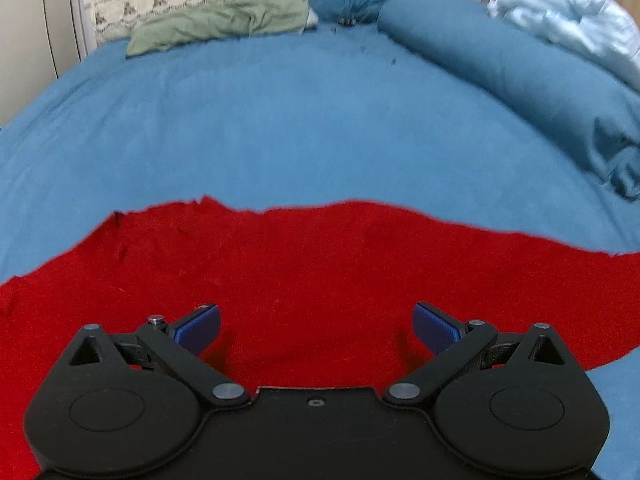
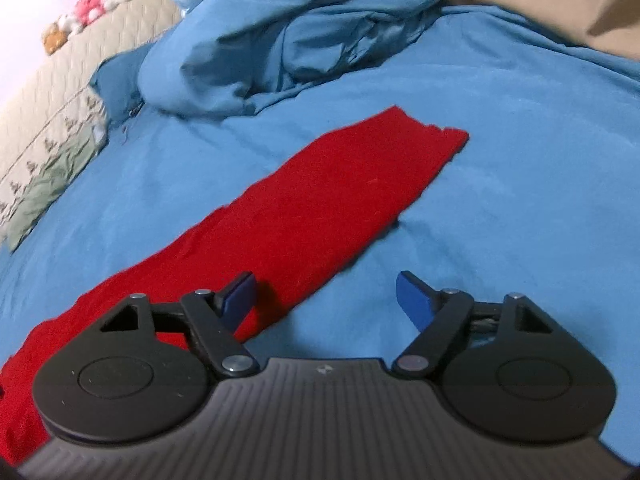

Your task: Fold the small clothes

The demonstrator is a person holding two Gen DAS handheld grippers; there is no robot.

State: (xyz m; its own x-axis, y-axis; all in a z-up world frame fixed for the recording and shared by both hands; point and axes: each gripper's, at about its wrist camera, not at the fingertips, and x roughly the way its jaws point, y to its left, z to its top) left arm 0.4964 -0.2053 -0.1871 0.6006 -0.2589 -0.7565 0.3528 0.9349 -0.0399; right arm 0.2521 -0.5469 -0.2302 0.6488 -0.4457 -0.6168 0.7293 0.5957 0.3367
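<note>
A red garment [image 2: 320, 200] is laid flat on the blue bed sheet [image 1: 304, 120] as a long strip. The left gripper [image 1: 316, 330] is poised over its middle, jaws spread wide, nothing held. The right gripper [image 2: 324, 300] is set at the strip's edge — jaws wide, empty. Beyond are seen a crumpled blue duvet [image 2: 288, 36], a green cloth [image 1: 216, 24] and plush toys [image 2: 96, 0].

We see the cloth [image 2: 304, 216] lying on the bed [image 2: 500, 168], stretching ahead of our right gripper [image 2: 326, 300], with bunched bedding [image 2: 304, 40] beyond it.
</note>
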